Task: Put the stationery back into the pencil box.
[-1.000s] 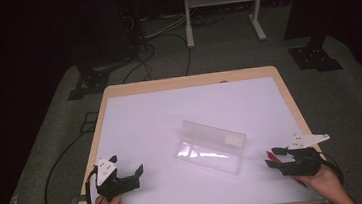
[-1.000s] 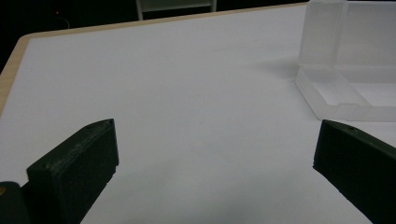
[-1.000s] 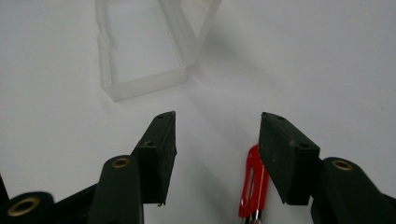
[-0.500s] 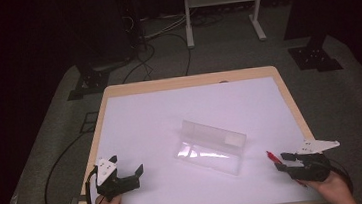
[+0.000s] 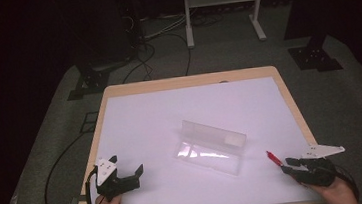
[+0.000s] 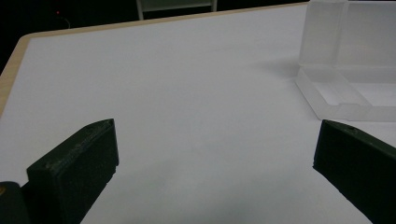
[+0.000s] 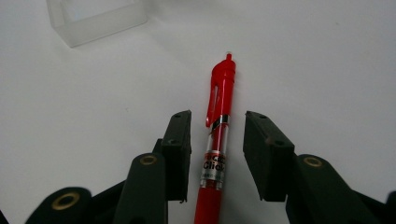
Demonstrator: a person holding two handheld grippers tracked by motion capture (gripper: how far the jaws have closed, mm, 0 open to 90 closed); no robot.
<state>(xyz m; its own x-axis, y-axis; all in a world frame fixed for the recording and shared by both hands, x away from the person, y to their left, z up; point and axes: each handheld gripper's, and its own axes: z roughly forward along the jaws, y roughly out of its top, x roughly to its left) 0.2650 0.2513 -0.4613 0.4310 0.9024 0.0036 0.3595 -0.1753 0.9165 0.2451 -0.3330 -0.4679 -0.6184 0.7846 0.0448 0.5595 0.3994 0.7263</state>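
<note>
Over the last second the right tool (image 7: pixel 217 140) has drawn back toward the near right corner of the table (image 5: pixel 120 118), red pen (image 7: pixel 219 116) lying between its parted jaws, not gripped. Likely the pen goes into the clear case (image 5: pixel 212 146) lying open mid-table. Left tool (image 5: pixel 126 177) unchanged, released, empty. The pen's lower end is cut off (tip unseen).

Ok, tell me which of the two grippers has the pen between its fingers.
The right gripper: the red pen lies between its partly open fingers, with gaps either side. The left gripper is spread wide over bare table.
</note>
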